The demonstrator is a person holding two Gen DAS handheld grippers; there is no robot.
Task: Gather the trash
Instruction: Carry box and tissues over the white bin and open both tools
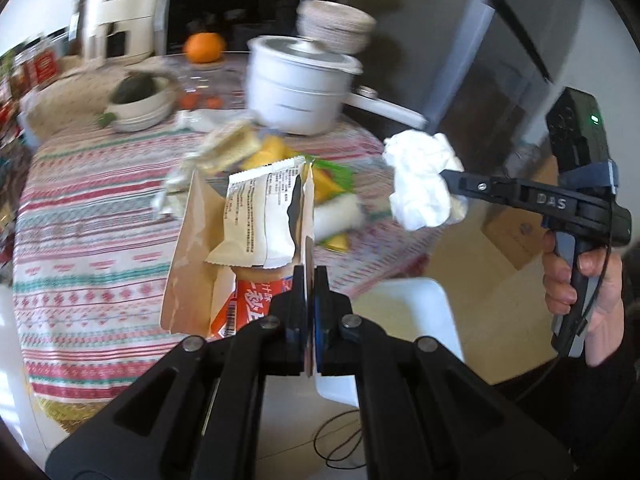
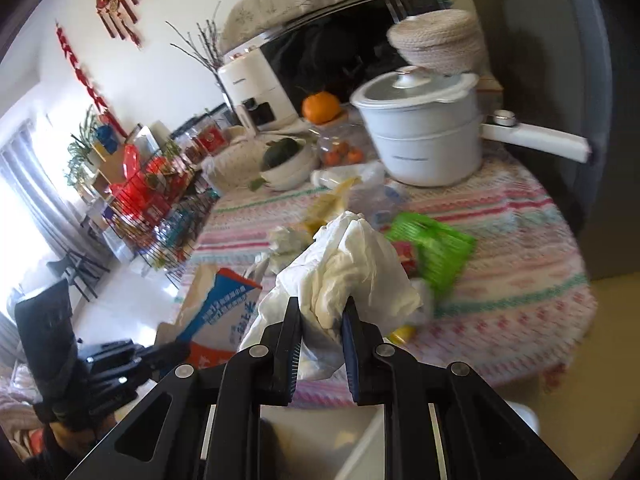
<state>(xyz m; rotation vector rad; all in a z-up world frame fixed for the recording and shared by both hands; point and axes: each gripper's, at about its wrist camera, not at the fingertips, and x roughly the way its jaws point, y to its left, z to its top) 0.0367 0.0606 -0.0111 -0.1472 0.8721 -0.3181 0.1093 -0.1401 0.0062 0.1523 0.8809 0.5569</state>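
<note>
Black claw [image 2: 322, 312], crumpled white tissue [image 2: 348, 264]

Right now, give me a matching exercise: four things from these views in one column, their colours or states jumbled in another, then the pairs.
Things:
1. tissue
2. paper bag
3. pot
4. orange

States:
A. lid on, standing on the tablecloth
B. crumpled, clamped in the right gripper
C. behind the pot, near the white appliance
D. rim pinched in the left gripper

Pairs: 1-B, 2-D, 3-A, 4-C
</note>
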